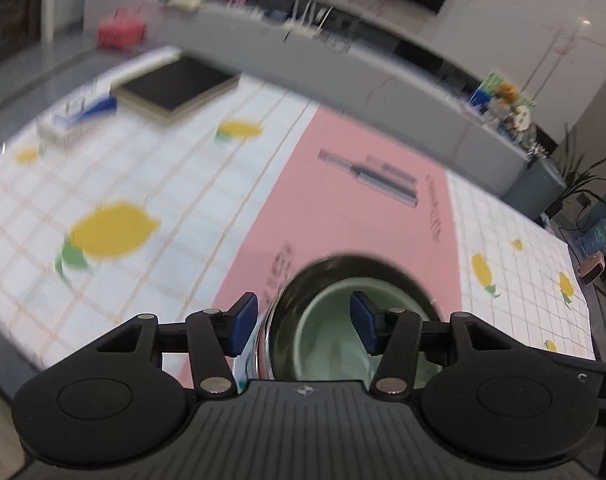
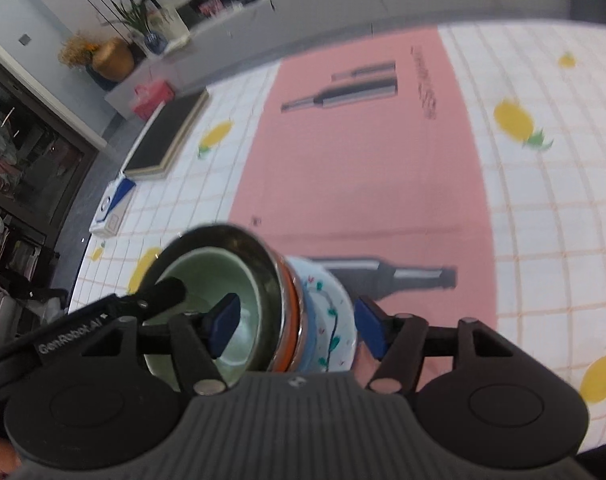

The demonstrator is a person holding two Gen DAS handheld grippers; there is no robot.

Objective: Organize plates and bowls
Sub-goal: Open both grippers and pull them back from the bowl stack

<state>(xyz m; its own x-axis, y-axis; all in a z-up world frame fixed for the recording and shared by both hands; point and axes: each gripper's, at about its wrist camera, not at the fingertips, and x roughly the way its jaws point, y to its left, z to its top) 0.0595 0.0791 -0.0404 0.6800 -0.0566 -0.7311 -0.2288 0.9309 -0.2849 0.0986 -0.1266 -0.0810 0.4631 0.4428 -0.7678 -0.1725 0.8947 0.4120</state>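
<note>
A stack of dishes sits between both grippers: a pale green bowl (image 2: 207,276) nested in a steel bowl (image 2: 259,264), over an orange-rimmed dish and a white plate with a green leaf pattern (image 2: 331,312). My right gripper (image 2: 297,330) straddles the stack's side, one blue pad inside the green bowl, the other outside the plate, jaws apart. My left gripper (image 1: 305,326) straddles the steel bowl's (image 1: 383,268) left wall, one pad inside the green bowl (image 1: 335,320), jaws apart. The left gripper's finger also shows in the right wrist view (image 2: 163,294).
The table has a lemon-print grid cloth (image 1: 143,184) with a pink poster (image 1: 343,200) on it. A black-topped book (image 1: 179,88) and a blue and white box (image 1: 79,116) lie at the far left. A grey sofa back (image 1: 383,80) runs behind the table.
</note>
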